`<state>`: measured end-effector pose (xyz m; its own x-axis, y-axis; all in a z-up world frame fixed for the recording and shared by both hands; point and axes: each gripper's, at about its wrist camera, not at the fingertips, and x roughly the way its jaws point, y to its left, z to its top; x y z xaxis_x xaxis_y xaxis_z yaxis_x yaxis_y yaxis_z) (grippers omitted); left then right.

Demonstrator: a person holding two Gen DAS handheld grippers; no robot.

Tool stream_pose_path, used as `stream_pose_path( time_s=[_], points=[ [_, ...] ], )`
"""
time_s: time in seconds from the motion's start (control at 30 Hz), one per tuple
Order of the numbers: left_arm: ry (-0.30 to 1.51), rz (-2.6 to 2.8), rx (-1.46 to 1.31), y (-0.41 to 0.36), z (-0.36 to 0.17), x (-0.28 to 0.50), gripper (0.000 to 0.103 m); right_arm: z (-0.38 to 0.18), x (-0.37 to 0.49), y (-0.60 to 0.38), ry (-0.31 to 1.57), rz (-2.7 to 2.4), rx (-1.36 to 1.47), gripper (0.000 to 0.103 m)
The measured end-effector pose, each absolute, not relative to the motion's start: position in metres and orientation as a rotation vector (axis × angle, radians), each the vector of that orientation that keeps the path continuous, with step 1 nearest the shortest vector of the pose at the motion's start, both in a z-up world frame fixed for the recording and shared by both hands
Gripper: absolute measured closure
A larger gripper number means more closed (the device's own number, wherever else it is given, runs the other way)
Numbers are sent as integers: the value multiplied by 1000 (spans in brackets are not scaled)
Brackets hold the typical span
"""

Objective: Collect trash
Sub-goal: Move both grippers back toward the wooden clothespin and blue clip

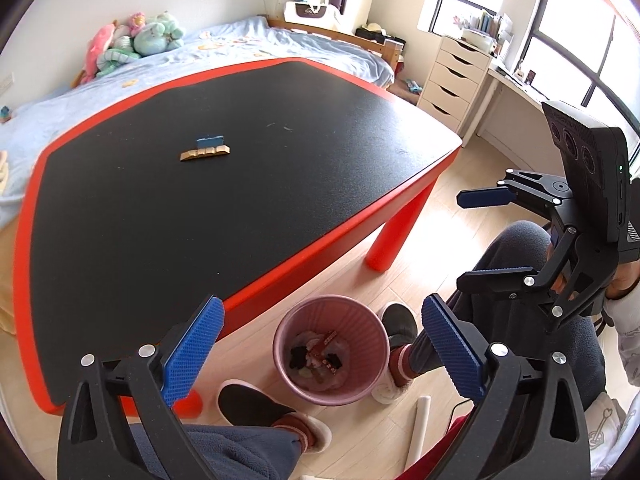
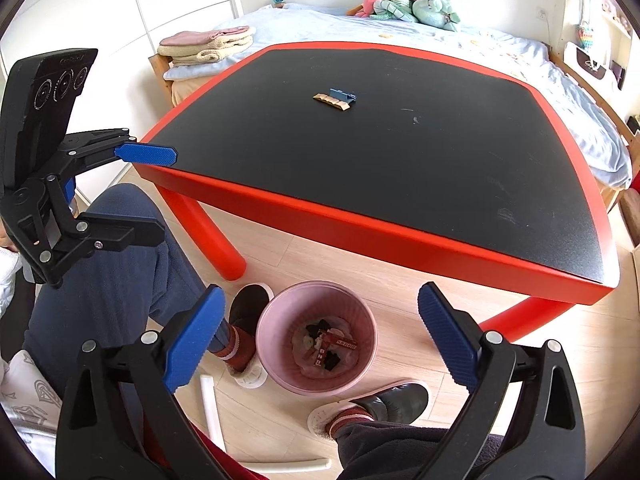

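Left gripper (image 1: 320, 350) fingers spread wide, holding nothing. Right gripper (image 2: 320, 346) same: wide apart, nothing held. Both hang above pink bin (image 1: 331, 350) on floor (image 1: 436, 208), between person's slippered feet, beside tabletop's near edge. Bin holds wrappers, scraps. On tabletop (image 2: 400, 152): tan wrapper (image 2: 331, 101) touching blue clip (image 2: 343, 95), mid-surface, well apart from both grippers.

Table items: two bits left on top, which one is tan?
The flat ridged strip is tan. It lies nearer the bin-side edge of the table, touching the blue clip-like piece behind it.
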<state>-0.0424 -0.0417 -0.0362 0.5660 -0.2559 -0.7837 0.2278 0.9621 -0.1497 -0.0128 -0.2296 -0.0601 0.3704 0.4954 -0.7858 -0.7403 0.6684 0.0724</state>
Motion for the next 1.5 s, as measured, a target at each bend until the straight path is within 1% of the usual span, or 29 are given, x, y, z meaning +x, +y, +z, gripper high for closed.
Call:
stream_pose_path(
  time_s=[0.5, 1.1, 1.5],
  points=[
    [918, -205, -17, -9, -31, -19, 8, -41, 15, -216, 840, 800, -300, 5],
    [916, -202, 50, 25, -39, 59, 8, -28, 116, -151, 809, 808, -343, 5],
    [944, -211, 88, 37, -60, 103, 8, -46, 172, -104, 822, 830, -377, 5]
  ],
)
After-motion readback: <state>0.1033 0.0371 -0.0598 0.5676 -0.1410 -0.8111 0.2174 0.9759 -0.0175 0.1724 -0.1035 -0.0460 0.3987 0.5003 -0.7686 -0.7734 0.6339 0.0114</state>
